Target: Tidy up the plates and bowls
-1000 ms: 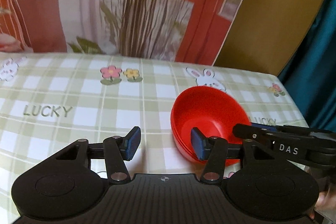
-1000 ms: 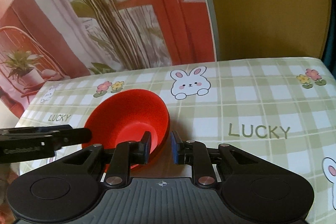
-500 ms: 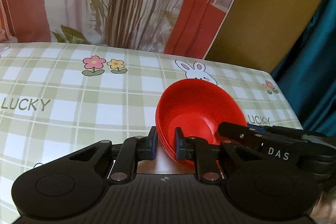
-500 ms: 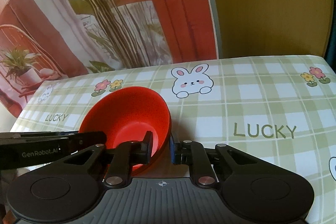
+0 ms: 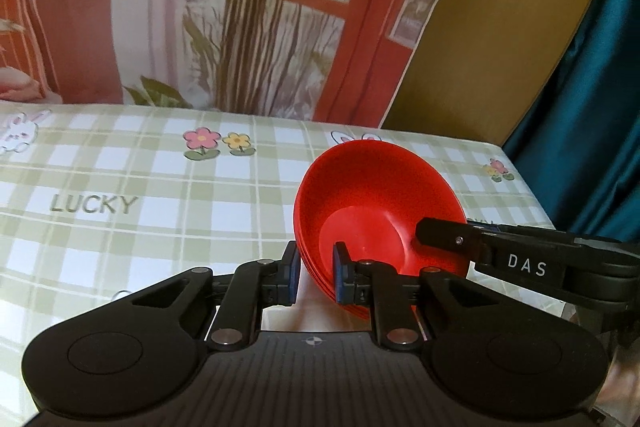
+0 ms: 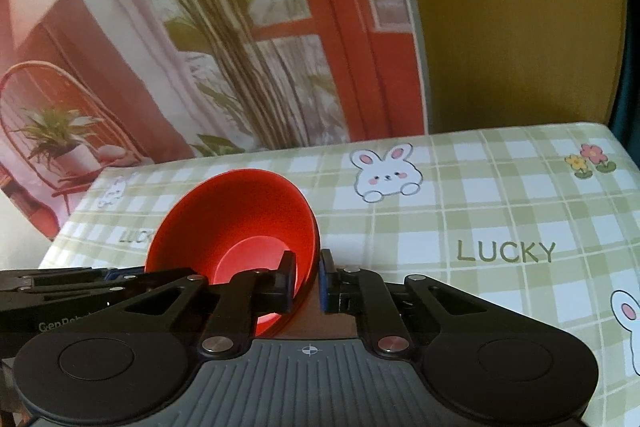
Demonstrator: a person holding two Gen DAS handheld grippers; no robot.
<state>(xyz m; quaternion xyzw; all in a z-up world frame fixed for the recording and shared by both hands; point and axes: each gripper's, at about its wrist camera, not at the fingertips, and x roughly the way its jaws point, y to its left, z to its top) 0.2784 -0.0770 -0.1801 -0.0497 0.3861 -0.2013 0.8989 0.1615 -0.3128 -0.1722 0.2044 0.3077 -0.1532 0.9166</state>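
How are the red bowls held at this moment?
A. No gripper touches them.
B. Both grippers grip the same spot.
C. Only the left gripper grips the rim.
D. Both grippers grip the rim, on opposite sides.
D: the left gripper and the right gripper each have jaws closed over the rim of the red bowls, on opposite sides.

Near rim of the red bowl stack (image 5: pixel 372 195) behind gripper fingers; stack count indistinct.

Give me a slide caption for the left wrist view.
Left gripper and right gripper pinch opposite rims of stacked red bowls.
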